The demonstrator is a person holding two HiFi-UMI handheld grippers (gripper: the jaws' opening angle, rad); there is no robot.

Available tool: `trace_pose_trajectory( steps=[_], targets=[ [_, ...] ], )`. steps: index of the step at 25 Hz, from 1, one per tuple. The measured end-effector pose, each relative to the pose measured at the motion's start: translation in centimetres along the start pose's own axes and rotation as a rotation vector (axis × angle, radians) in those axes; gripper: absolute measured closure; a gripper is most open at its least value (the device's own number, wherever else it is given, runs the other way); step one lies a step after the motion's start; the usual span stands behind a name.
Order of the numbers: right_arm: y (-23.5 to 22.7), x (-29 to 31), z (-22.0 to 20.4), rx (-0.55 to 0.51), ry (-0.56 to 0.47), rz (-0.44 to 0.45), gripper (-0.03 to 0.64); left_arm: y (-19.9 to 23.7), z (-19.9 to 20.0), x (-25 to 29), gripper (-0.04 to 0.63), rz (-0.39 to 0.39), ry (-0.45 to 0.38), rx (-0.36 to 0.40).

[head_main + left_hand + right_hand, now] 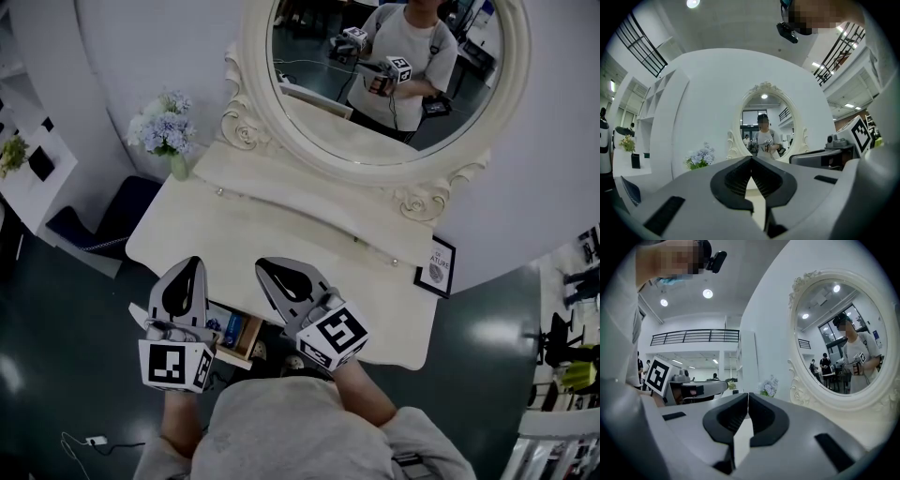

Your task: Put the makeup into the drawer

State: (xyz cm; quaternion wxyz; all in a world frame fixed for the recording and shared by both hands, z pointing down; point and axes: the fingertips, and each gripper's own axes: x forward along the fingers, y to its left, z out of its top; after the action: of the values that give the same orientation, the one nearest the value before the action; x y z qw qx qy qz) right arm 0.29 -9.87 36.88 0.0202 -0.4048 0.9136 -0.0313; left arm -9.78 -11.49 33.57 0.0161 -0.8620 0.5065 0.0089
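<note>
Both grippers are held level over the front of the cream dressing table (281, 239), pointing toward the oval mirror (389, 66). My left gripper (194, 262) has its jaws closed tip to tip (751, 158) with nothing between them. To its right, my right gripper (263, 265) is also shut and empty (748, 394). Below them, an open wooden drawer (251, 352) sticks out from the table front. A blue makeup item (233, 328) lies inside it; the rest of the drawer is hidden by the grippers.
A vase of pale blue flowers (167, 131) stands at the table's back left corner. A small framed picture (436, 267) leans at the right end. A dark blue chair (103, 225) sits left of the table. The mirror reflects a person holding both grippers.
</note>
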Motion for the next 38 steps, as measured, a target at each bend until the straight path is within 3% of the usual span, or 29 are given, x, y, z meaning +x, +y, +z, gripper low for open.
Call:
trace_pose_trajectory(
  steps=[18,38],
  targets=[
    [-0.9,-1.7,4.1,-0.036,-0.09,-0.039,0.595,-0.7,0.8,0.3,0.581,-0.022,-0.022,0.003],
    [-0.7,-2.7,4.6,-0.058,-0.108,-0.044,0.595,-1.5,0.9,0.1,0.581,-0.033,-0.029,0.005]
  ],
)
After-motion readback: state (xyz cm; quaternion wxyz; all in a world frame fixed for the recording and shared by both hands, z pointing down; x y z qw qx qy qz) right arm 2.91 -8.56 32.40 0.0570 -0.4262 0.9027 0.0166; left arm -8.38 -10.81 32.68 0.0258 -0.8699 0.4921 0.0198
